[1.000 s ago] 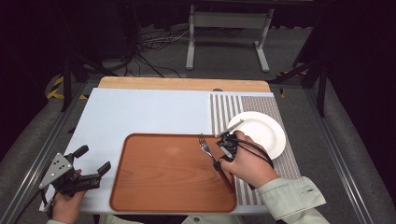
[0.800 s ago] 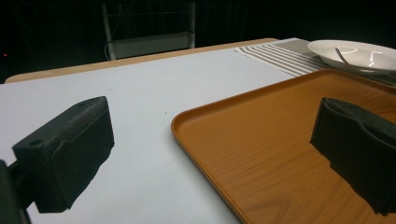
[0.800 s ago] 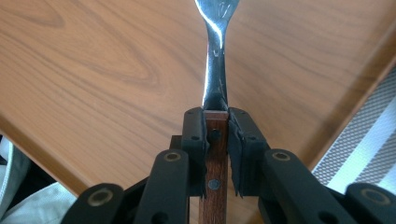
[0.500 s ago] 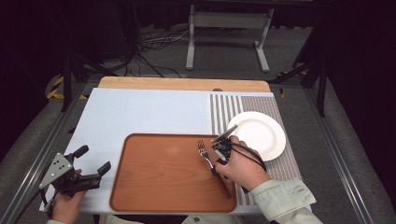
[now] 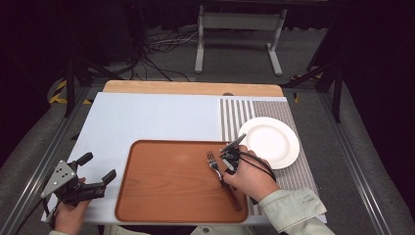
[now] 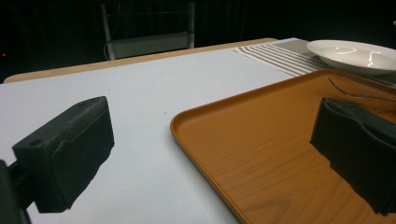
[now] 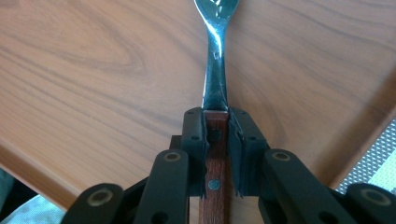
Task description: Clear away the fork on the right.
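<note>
A fork with a steel head (image 5: 212, 160) and a reddish wooden handle (image 7: 215, 140) is low over the right part of a brown wooden tray (image 5: 166, 196), tines pointing away from the person. My right gripper (image 5: 225, 169) is shut on the top of that handle (image 7: 215, 154), just behind the steel neck (image 7: 215, 79). Whether the fork touches the tray I cannot tell. My left gripper (image 5: 98, 166) is held at the table's front left corner, open, with nothing between its pads (image 6: 70, 149). It faces the tray's left edge (image 6: 205, 140).
A white plate (image 5: 269, 142) sits on a striped placemat (image 5: 235, 117) to the right of the tray and is also in the left gripper view (image 6: 355, 53). A pale blue mat (image 5: 147, 117) covers the table behind and left of the tray.
My right hand has sunk with the fork in its grip, bringing it closer to the tray. The left gripper has stayed put.
</note>
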`<state>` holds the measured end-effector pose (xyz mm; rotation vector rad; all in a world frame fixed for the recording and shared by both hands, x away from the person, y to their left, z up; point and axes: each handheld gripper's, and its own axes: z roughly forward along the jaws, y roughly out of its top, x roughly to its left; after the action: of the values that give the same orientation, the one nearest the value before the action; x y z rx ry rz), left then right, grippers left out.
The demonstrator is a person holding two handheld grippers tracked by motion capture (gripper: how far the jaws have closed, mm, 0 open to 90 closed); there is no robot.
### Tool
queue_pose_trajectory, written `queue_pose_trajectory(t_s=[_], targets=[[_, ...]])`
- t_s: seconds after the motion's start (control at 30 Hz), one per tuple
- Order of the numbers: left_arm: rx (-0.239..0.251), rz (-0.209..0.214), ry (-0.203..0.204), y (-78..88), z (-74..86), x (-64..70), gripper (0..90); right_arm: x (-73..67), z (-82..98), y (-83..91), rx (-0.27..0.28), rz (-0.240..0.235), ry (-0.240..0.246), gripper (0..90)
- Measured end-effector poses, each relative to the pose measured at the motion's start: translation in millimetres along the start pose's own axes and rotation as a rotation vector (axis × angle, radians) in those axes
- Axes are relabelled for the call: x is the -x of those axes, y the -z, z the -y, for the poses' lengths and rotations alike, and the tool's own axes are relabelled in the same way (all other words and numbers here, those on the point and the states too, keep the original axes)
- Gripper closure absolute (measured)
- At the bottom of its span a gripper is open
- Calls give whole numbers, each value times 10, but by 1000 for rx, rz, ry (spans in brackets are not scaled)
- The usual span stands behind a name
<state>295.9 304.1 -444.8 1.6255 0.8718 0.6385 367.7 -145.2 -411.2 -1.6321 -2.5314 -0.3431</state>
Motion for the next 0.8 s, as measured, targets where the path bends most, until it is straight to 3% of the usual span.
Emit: queue_pose_trajectory(t_s=[0.5, 0.8], targets=[[-2, 1, 0, -1, 1, -1, 2, 10, -2, -58, -34, -16, -40, 782], [-6, 4, 0, -6, 1, 3, 2, 12, -6, -57, -40, -21, -35, 768]])
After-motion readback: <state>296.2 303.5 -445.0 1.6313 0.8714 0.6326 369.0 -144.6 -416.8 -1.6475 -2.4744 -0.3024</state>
